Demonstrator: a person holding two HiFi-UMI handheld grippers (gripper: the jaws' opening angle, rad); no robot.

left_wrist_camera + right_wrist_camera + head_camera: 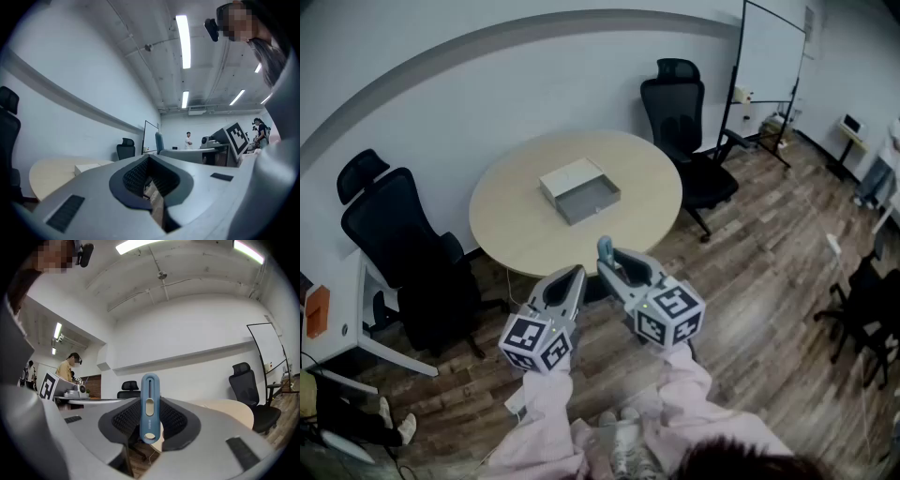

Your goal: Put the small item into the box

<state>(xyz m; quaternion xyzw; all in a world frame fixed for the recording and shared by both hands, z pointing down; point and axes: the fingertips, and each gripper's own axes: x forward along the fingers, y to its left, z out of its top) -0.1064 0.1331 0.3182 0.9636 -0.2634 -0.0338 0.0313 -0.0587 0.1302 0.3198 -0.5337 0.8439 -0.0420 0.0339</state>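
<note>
While you look down in the head view, only the blue tip of the small item point(605, 247) pokes above your right gripper point(612, 264); its lower part is hidden. The right gripper view shows it whole: a slim blue stick with rounded ends, a slot, a beige oval and a hole, clenched upright between the jaws. The open box point(566, 177) sits mid-table point(516, 230), farther off. Your left gripper point(571, 278) is closed, empty.

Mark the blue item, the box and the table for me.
blue item point(149, 408): right gripper view, its middle.
box point(591, 199): head view, its bare floor.
table point(516, 214): head view, bare top left of box.
</note>
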